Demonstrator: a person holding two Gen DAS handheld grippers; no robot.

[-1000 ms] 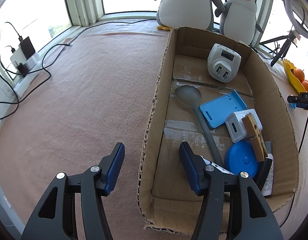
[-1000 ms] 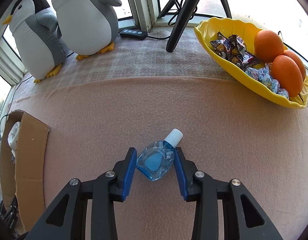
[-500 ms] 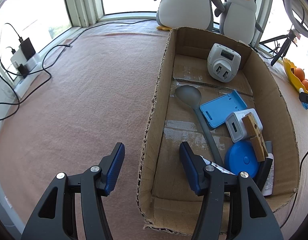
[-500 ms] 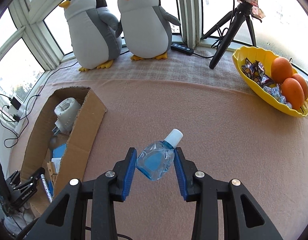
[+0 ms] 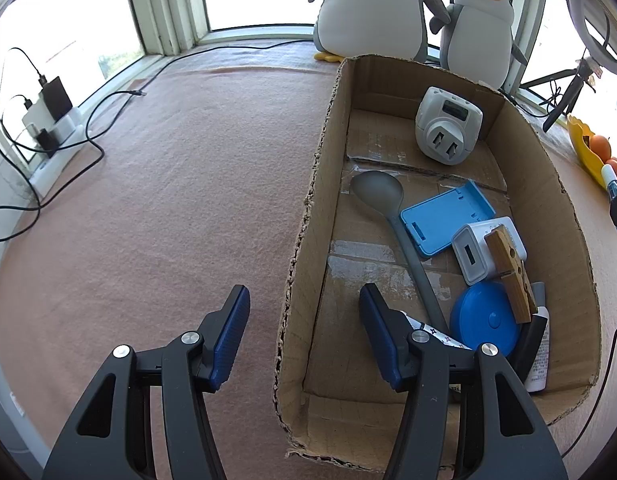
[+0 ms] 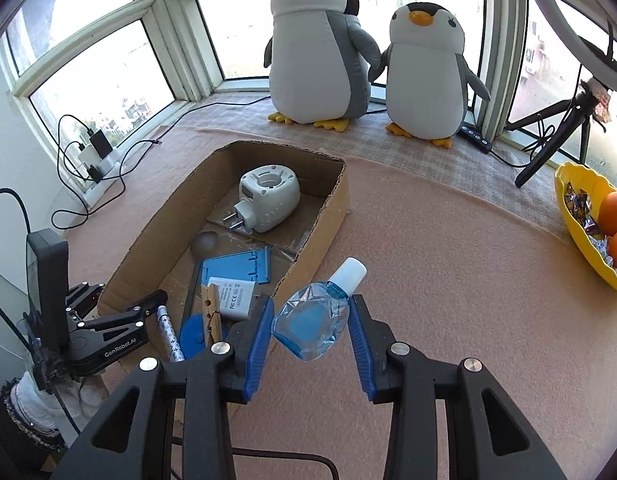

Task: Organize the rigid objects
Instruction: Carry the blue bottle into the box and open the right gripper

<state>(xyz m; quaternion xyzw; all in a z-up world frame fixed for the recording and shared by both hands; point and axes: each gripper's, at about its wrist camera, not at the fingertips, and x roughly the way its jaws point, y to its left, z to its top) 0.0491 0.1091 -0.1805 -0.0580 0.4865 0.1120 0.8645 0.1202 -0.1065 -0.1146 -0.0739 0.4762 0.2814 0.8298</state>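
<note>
My right gripper (image 6: 310,326) is shut on a small clear blue bottle (image 6: 312,324) with a white cap and holds it in the air just right of the cardboard box (image 6: 328,216). The bottle also shows at the right edge of the left wrist view (image 5: 616,196). My left gripper (image 5: 304,332) is open and empty, straddling the box's left wall (image 5: 308,216) near its front end; it also shows in the right wrist view (image 6: 120,320). In the box lie a white plug adapter (image 5: 448,130), a grey spoon (image 5: 388,208), a blue holder (image 5: 444,218), a white charger (image 5: 478,250), a wooden clothespin (image 5: 510,272) and a blue round lid (image 5: 484,318).
Two plush penguins (image 6: 320,44) stand on the sill behind the box. A yellow bowl (image 6: 576,216) of oranges and sweets sits at the right, with a black tripod (image 6: 552,136) behind it. A power strip with cables (image 5: 48,136) lies at the far left of the pink cloth.
My right gripper has lifted the bottle off the cloth and carried it left, up to the box's right wall. My left gripper has stayed still and open.
</note>
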